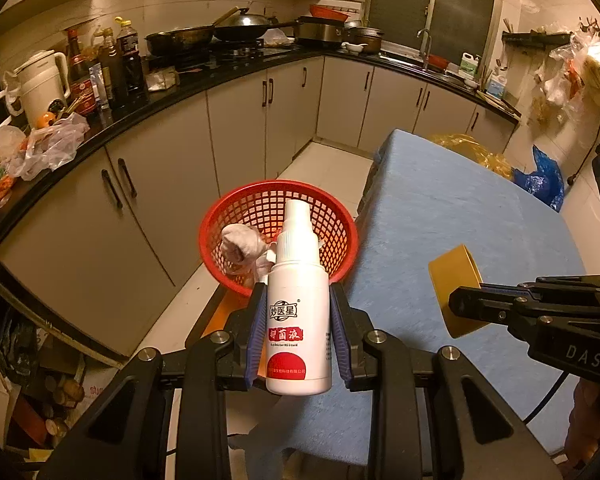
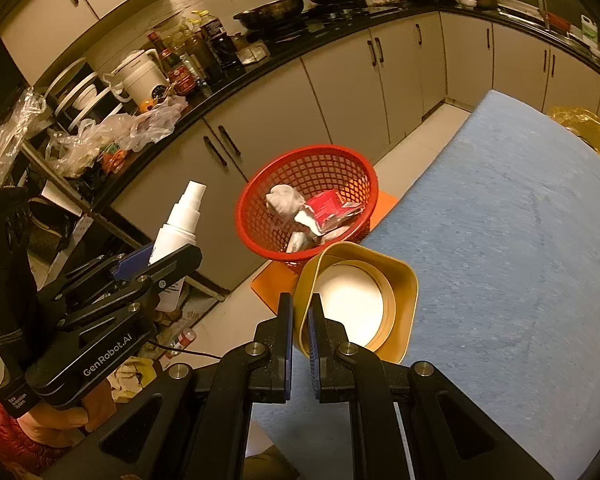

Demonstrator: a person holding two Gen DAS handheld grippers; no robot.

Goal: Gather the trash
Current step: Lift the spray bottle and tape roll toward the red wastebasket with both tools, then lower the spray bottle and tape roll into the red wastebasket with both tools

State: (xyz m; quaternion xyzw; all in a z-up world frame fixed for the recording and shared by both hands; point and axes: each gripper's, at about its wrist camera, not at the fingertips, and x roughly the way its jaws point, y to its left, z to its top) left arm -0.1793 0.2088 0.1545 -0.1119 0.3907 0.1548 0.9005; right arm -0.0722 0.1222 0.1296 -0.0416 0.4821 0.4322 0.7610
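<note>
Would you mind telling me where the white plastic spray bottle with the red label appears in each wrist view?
Left wrist view: the white plastic spray bottle stands upright at bottom centre, clamped in the left gripper.
Right wrist view: it is at middle left, tilted, held beside the table.
Shared landmark: the red mesh basket of trash just beyond it.

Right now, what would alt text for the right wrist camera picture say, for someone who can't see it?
The right gripper pinches the wall of a yellow container above a blue-covered table. Ahead, a red mesh basket holds crumpled paper and a red packet. At left, the left gripper holds a white spray bottle.
</note>
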